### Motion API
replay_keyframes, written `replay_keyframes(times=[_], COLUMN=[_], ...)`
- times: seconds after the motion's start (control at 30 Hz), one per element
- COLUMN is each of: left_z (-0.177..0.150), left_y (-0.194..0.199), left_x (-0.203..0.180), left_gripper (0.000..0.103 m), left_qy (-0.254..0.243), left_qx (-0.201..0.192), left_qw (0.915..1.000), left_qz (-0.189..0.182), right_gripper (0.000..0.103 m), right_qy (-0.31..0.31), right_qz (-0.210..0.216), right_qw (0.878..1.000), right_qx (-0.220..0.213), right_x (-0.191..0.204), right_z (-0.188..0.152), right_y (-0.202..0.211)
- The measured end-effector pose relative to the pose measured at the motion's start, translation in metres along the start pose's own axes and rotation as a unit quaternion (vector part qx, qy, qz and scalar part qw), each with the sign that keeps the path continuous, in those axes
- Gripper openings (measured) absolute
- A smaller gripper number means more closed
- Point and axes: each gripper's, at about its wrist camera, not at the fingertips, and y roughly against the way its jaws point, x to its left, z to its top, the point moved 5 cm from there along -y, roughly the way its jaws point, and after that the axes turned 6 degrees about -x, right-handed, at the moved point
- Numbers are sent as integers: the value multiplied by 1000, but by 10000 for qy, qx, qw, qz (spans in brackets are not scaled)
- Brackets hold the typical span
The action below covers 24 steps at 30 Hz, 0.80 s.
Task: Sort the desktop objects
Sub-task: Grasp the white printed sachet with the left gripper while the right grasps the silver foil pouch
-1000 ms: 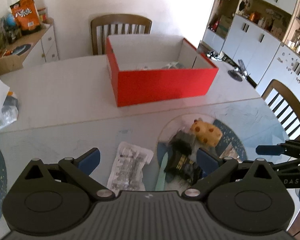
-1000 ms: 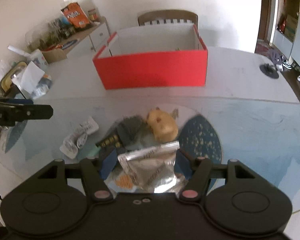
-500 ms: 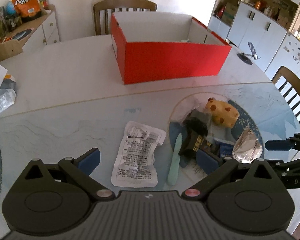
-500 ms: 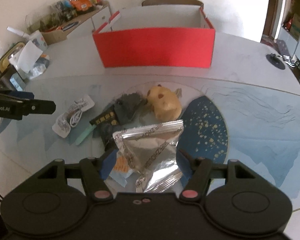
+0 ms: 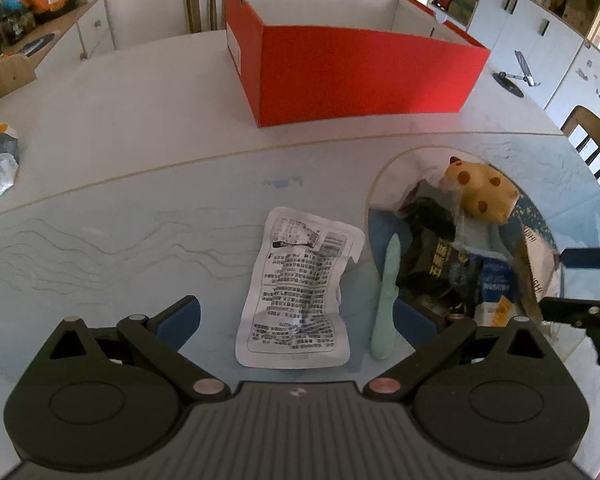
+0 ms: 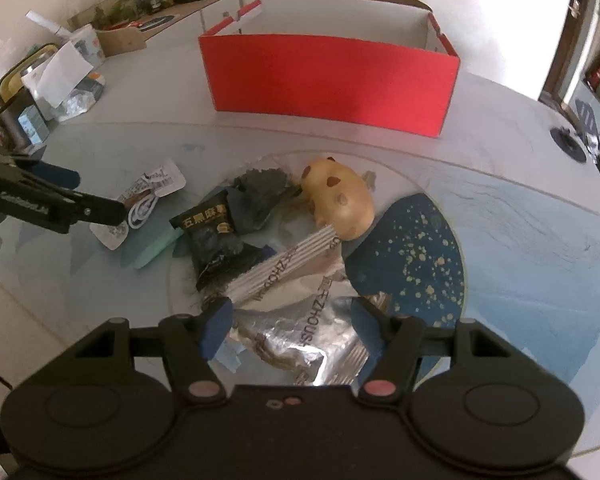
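The left hand-held gripper (image 5: 296,318) is hanging over the bench (image 5: 140,152) with its jaws standing wide and nothing between the pads — below the gap, a white printed packet (image 5: 300,292) is lying flat on the bench. Just at the packet's 3 o'clock, a mint-green stick (image 5: 386,300) is lying along the edge of the pile.

The right hand-held gripper (image 6: 290,326) is also spread wide, its blue pads sitting on either side of a silver foil pouch (image 6: 300,320); whether the pads are pressing on the pouch cannot be told. In the right wrist view, a black snack packet (image 6: 216,236) is lying at the pouch's 11 o'clock, and a yellow spotted plush toy (image 6: 340,200) is lying at its 12 o'clock, touching the pouch's striped top edge.

The red box (image 6: 332,76) is standing open well beyond the pile at 12 o'clock — a wooden chair (image 5: 204,0) is showing behind it.
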Motion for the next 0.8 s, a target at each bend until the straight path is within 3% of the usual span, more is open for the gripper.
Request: replay_keyframes(times=[0.33,0.47,0.8], left_z=[2,2,2], left_y=[-9,-9,-17], left_x=[-1,0,0], left_gripper=[103,103,103], left_qy=[-36,-104,-104], left_qx=[44,49,121], left_qw=[9999,9998,9996], left_qz=[-138,-178,-221], right_gripper=[66,66,66], right_qy=[379,1025,2030], right_qz=[235,676,1024], right_qw=[9989,9919,9727], right_qx=[121,315,454], right_x=[-8,-7,-1], right_z=[4,-1,7], right_y=[5,15,6])
